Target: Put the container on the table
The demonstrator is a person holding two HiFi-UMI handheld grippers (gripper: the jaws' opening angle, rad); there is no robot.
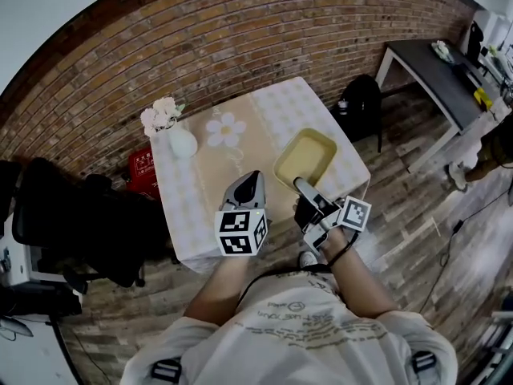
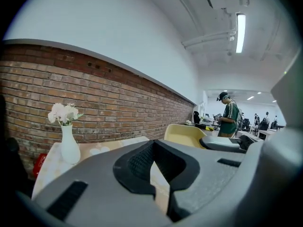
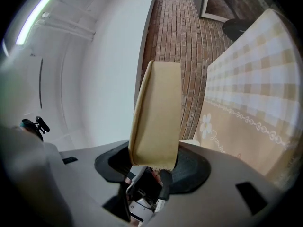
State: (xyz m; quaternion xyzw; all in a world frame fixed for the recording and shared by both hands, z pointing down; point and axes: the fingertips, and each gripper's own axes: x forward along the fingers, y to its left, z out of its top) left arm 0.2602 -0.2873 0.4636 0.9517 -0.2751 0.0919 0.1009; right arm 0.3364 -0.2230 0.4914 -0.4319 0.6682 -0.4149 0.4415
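Note:
A shallow pale-yellow container point(image 1: 306, 157) hangs over the right part of the table point(image 1: 192, 207), which wears a beige checked cloth. My right gripper point(image 1: 300, 184) is shut on its near rim. In the right gripper view the container point(image 3: 158, 112) stands on edge between the jaws of the right gripper point(image 3: 154, 162). I cannot tell whether it touches the cloth. My left gripper point(image 1: 250, 181) hovers over the table's near edge, left of the container, shut with nothing in it. In its own view the left gripper point(image 2: 152, 143) points at the brick wall, with the container point(image 2: 182, 135) to the right.
A white vase point(image 1: 182, 141) of pale flowers stands on the table's far left corner. A black chair point(image 1: 64, 215) and a red box point(image 1: 143, 167) sit left of the table. A black backpack point(image 1: 361, 99) and a dark desk point(image 1: 433, 70) lie to the right. A person point(image 2: 230, 119) stands far off.

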